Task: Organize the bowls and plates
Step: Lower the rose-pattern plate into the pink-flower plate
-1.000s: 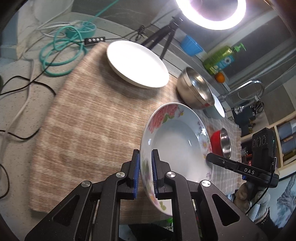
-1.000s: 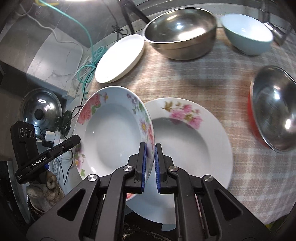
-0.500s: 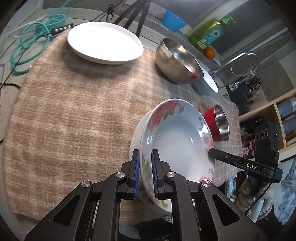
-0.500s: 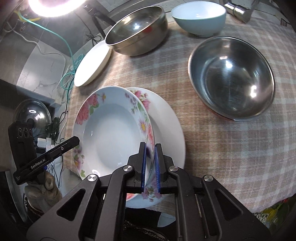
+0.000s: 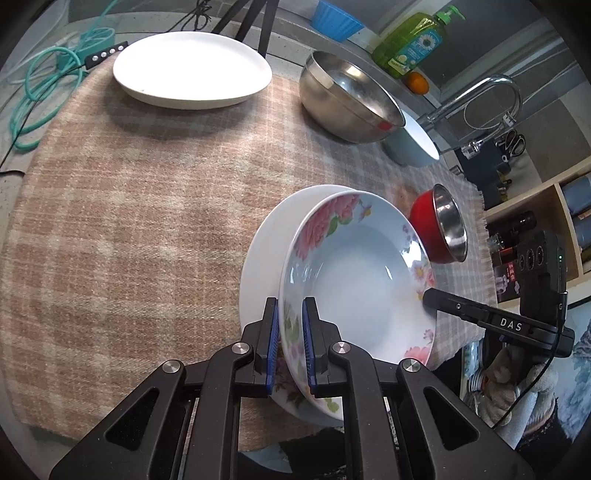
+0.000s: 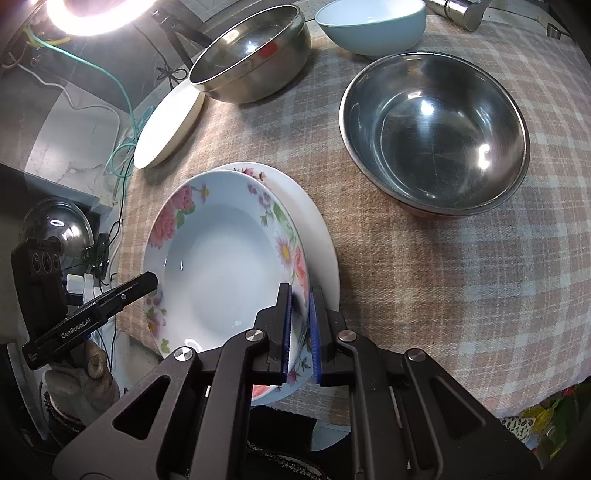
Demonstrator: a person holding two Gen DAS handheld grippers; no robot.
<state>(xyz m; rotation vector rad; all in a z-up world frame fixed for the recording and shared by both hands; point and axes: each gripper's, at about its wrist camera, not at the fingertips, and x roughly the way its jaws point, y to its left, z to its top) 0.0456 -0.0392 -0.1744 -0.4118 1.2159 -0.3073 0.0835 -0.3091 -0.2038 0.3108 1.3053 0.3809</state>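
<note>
A floral deep plate (image 5: 354, 280) (image 6: 221, 266) is held by both grippers at opposite rims. My left gripper (image 5: 290, 332) is shut on its near rim. My right gripper (image 6: 300, 325) is shut on the other rim. The plate sits tilted over a second floral plate (image 5: 264, 254) (image 6: 321, 240) lying on the checked cloth. Whether the two touch I cannot tell.
A plain white plate (image 5: 192, 66) (image 6: 168, 125) lies at the far left. A large steel bowl (image 5: 347, 99) (image 6: 251, 62), a light blue bowl (image 5: 413, 144) (image 6: 369, 22) and a red-sided steel bowl (image 5: 441, 229) (image 6: 436, 133) stand on the cloth (image 5: 129, 221). Cables lie left.
Both grippers have carried the floral plate over the second floral plate and lowered it, now nearly centred on it. Both stay shut on the rim.
</note>
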